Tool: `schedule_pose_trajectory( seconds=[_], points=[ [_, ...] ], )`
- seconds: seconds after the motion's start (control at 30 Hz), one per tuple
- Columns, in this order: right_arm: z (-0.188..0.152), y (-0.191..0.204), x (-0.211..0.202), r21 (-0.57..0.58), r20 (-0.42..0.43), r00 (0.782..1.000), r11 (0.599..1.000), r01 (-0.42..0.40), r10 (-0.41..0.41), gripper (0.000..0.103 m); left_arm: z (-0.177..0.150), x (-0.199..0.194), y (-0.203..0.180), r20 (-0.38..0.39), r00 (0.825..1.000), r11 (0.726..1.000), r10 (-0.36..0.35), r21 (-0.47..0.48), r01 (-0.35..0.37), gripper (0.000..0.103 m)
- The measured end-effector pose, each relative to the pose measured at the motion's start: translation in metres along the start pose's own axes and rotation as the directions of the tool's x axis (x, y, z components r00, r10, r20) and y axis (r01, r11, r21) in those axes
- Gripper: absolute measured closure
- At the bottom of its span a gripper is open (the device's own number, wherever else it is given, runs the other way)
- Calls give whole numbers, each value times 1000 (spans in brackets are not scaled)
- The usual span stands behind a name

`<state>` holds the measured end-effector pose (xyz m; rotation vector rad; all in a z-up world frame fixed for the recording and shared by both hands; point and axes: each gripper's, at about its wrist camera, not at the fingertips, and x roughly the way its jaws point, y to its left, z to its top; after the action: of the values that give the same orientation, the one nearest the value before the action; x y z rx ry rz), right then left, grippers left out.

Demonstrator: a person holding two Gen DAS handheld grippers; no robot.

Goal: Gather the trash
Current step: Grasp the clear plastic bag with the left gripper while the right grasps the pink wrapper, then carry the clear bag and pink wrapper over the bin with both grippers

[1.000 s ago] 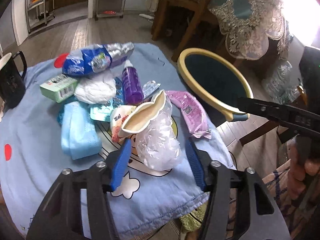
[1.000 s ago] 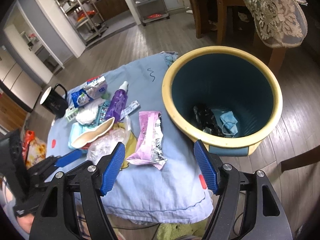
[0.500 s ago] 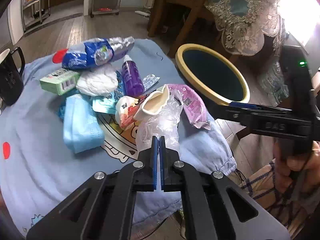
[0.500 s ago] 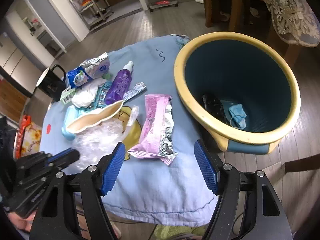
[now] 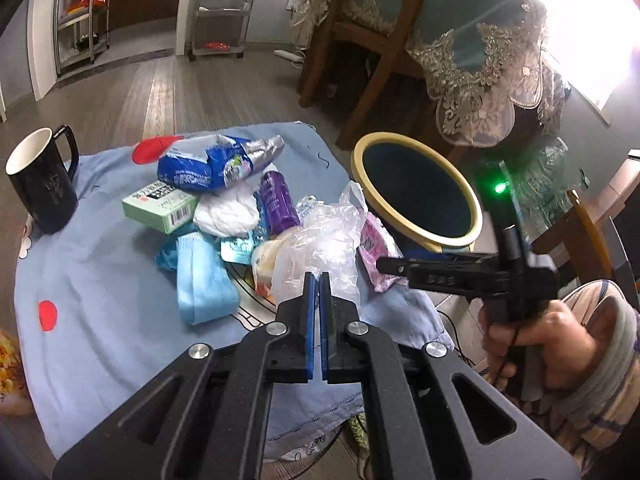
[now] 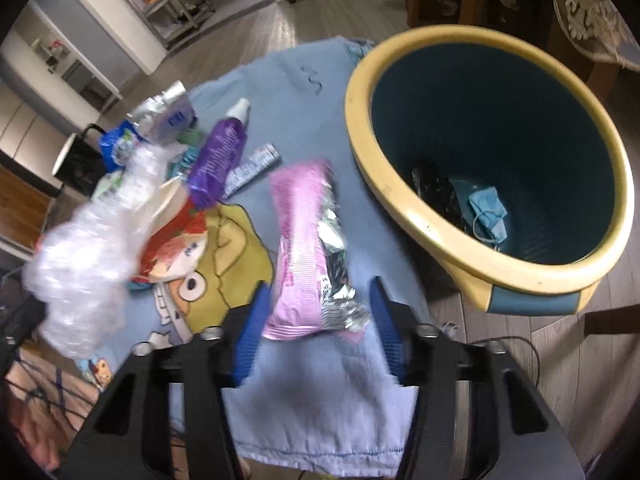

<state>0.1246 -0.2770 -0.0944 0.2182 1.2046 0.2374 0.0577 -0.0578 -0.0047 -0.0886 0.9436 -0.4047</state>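
- Clear plastic bag (image 5: pixel 320 248): your left claw (image 5: pixel 319 280) is clamped on its lower edge, the two blue pads pressed together with only the thin film between them. The bag stands up crumpled just ahead of the claw tips, lifted off the pile.
- Pink wrapper (image 6: pixel 308 248): it lies on the blue cloth (image 6: pixel 320 408) with its near end between the fingers of your right claw (image 6: pixel 318 320). The fingers have just been closing, but they are apart; the picture is blurred and I cannot tell whether the pads touch the wrapper.
- Yellow-rimmed bin (image 6: pixel 416 208): it stands ahead and to the right of your right claw, just beside the edge of the cloth. Inside it lie a blue face mask (image 6: pixel 486 212) and something dark.
- Ahead and left of your right claw lies a purple bottle (image 6: pixel 218 160) on its side, with a small tube (image 6: pixel 252 168) just beside it.
- Beyond your left claw you have the rest of the pile: a blue face mask (image 5: pixel 204 284), a white crumpled tissue (image 5: pixel 226 212), a green box (image 5: pixel 160 206) and a blue snack bag (image 5: pixel 216 164), all touching or overlapping.
- Far left of your left claw a black mug (image 5: pixel 42 184) stands upright on the cloth, well apart from the pile.
- Your right hand (image 5: pixel 548 344) shows at the right of the left claw's view, holding its tool.
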Motion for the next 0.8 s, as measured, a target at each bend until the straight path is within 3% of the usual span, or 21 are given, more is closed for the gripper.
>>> schedule_pose_trajectory(
  seconds=[0.07,0.2,0.47,0.8],
  points=[
    [-2,2,3,-8,-8,1000,1000,1,-1,63,2,-1,-1,3,1000,1000,4,-2,-4,102],
    [-4,5,-7,-29,10,1000,1000,-13,13,84,7,-1,-3,13,1000,1000,2,-3,-2,102],
    [-7,2,-27,-31,51,998,999,-42,43,94,20,-3,-16,30,1000,1000,5,8,-5,102],
    [-3,1,-72,-24,167,983,997,-79,82,95,31,-5,-23,41,999,1000,0,-6,0,102]
  ],
)
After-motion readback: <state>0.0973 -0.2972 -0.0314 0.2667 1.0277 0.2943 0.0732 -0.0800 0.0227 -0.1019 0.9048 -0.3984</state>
